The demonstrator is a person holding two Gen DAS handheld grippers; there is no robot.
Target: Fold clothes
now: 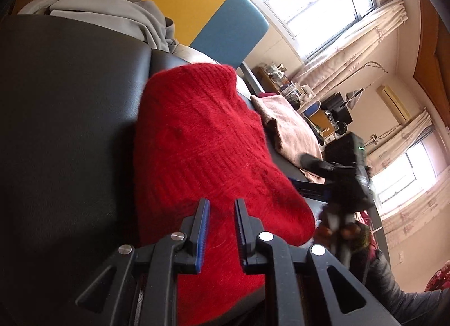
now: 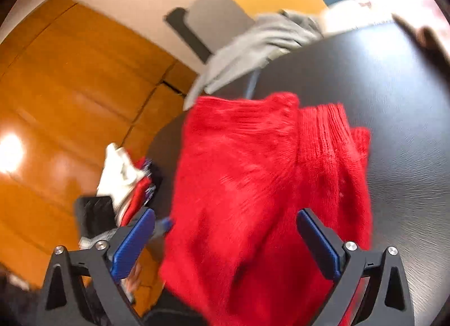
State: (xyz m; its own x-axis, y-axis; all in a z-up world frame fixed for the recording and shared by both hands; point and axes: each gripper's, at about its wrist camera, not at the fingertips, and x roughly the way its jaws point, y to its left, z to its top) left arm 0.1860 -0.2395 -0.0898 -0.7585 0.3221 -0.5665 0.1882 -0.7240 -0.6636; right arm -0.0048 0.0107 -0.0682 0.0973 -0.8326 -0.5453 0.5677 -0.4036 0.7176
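Note:
A red knit sweater [image 1: 202, 134] lies folded on the dark table [image 1: 64, 106]. In the left wrist view my left gripper [image 1: 222, 210] is over the sweater's near edge. Its jaws are a narrow gap apart, and the knit beneath them looks flat, not pinched. The right wrist view is blurred. There my right gripper [image 2: 225, 213] is wide open, and the red sweater [image 2: 253, 185] spreads below and between its fingers without touching the pads. From the left wrist camera, the right gripper [image 1: 337, 168] is a dark blur at the sweater's right side, and a hand holds it.
A grey garment [image 1: 112, 13] is heaped at the table's far end [image 2: 261, 41]. A folded pink cloth [image 1: 289, 126] lies beside the sweater. A pile of mixed clothes [image 2: 126, 182] sits off the table's edge above the wooden floor [image 2: 56, 100]. Yellow and blue panels and windows stand behind.

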